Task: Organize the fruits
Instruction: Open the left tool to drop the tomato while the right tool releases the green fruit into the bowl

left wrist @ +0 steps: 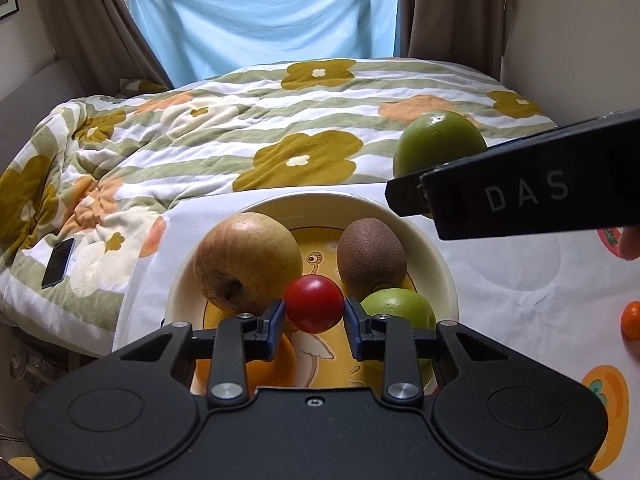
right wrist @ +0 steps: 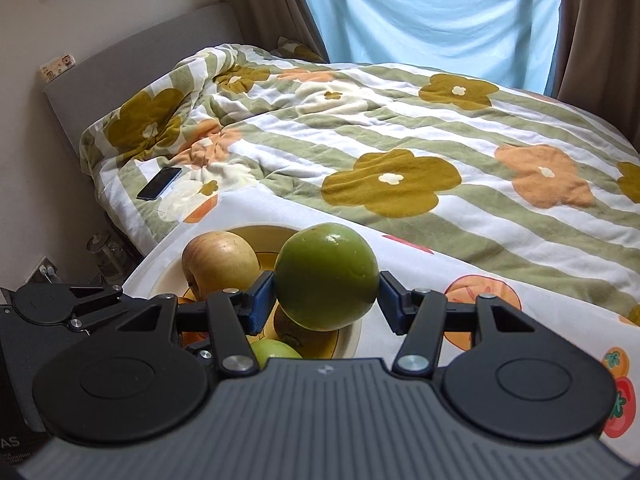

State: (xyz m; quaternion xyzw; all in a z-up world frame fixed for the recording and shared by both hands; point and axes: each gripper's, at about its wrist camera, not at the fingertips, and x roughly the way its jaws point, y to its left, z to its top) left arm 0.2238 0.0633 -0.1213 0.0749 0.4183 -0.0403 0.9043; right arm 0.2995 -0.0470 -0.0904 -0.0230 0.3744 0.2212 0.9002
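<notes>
My left gripper (left wrist: 314,310) is shut on a small red tomato (left wrist: 314,303) and holds it over the cream bowl (left wrist: 440,264). The bowl holds a yellow-brown apple (left wrist: 246,262), a kiwi (left wrist: 371,258), a green apple (left wrist: 400,314) and an orange fruit (left wrist: 272,368) under my fingers. My right gripper (right wrist: 327,300) is shut on a large green apple (right wrist: 326,276) and holds it above the bowl's right side (right wrist: 352,336). In the left wrist view that apple (left wrist: 438,144) shows behind the right gripper's black body (left wrist: 520,184).
The bowl stands on a white cloth with fruit prints (left wrist: 520,280). A small orange fruit (left wrist: 631,320) lies on it at the right. Behind is a bed with a flowered quilt (left wrist: 280,120) and a phone (left wrist: 59,263) on it.
</notes>
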